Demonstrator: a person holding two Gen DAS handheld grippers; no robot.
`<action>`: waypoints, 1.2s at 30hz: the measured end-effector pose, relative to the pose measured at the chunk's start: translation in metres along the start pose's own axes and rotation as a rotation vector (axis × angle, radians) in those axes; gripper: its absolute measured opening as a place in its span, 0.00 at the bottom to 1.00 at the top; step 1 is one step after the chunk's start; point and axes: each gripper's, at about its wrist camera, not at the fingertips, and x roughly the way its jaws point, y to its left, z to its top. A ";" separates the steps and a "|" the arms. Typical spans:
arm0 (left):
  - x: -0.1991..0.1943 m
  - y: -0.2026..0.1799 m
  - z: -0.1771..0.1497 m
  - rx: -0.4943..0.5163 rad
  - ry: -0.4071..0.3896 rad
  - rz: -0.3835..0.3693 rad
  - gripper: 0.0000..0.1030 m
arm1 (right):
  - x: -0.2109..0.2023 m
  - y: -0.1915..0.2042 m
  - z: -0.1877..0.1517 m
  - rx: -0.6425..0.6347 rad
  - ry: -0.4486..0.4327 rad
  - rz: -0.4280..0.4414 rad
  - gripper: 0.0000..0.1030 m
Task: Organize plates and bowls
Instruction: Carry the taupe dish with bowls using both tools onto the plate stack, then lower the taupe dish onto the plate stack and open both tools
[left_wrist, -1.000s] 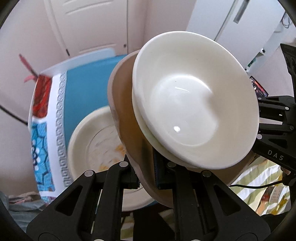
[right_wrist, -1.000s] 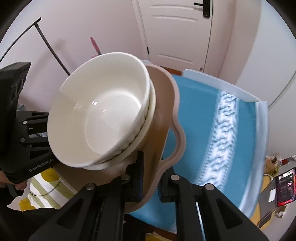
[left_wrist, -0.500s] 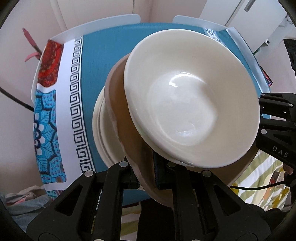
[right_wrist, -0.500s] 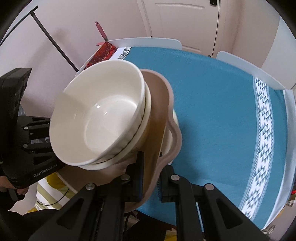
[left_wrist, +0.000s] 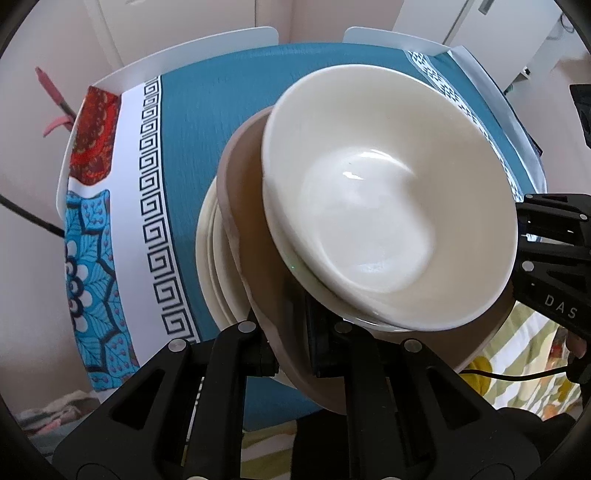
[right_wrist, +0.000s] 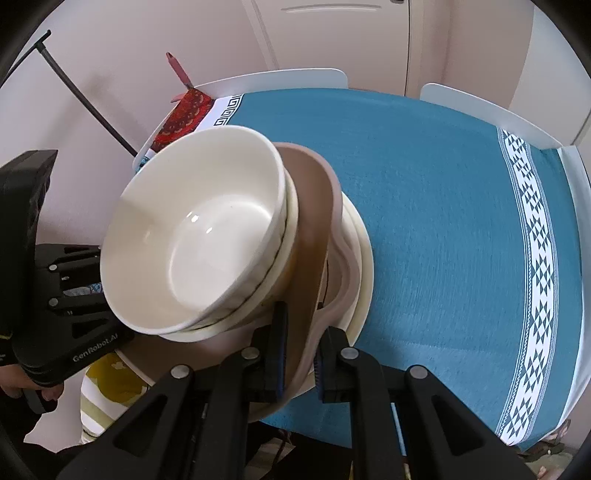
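My left gripper (left_wrist: 291, 343) is shut on the rim of a tan plate (left_wrist: 255, 266). My right gripper (right_wrist: 299, 350) is shut on the opposite rim of the same tan plate (right_wrist: 314, 221). Two nested white bowls (left_wrist: 388, 206) sit on this plate, also seen in the right wrist view (right_wrist: 199, 236). The plate rests on or hovers just over a stack of cream plates (left_wrist: 210, 258) near the table's front edge, also visible in the right wrist view (right_wrist: 364, 258); contact is hidden.
The table wears a teal cloth (right_wrist: 443, 221) with white patterned borders (left_wrist: 151, 206) and a red patch (left_wrist: 92, 147). White chair backs (left_wrist: 207, 48) stand at the far side. A striped cloth (left_wrist: 524, 354) lies below the table edge.
Both grippers have brought the tan plate with its bowls down and forward over the table, onto or just above the cream plate stack. The grips have not changed.
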 end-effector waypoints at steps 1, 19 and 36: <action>0.001 0.000 0.000 0.006 -0.003 0.006 0.08 | 0.001 0.000 -0.001 0.006 0.004 0.001 0.11; -0.004 -0.004 0.002 0.041 0.072 0.023 0.17 | -0.002 -0.006 0.006 0.083 0.067 -0.005 0.13; -0.086 -0.011 -0.023 -0.006 -0.053 -0.049 0.33 | -0.074 0.000 -0.014 0.175 -0.006 -0.030 0.14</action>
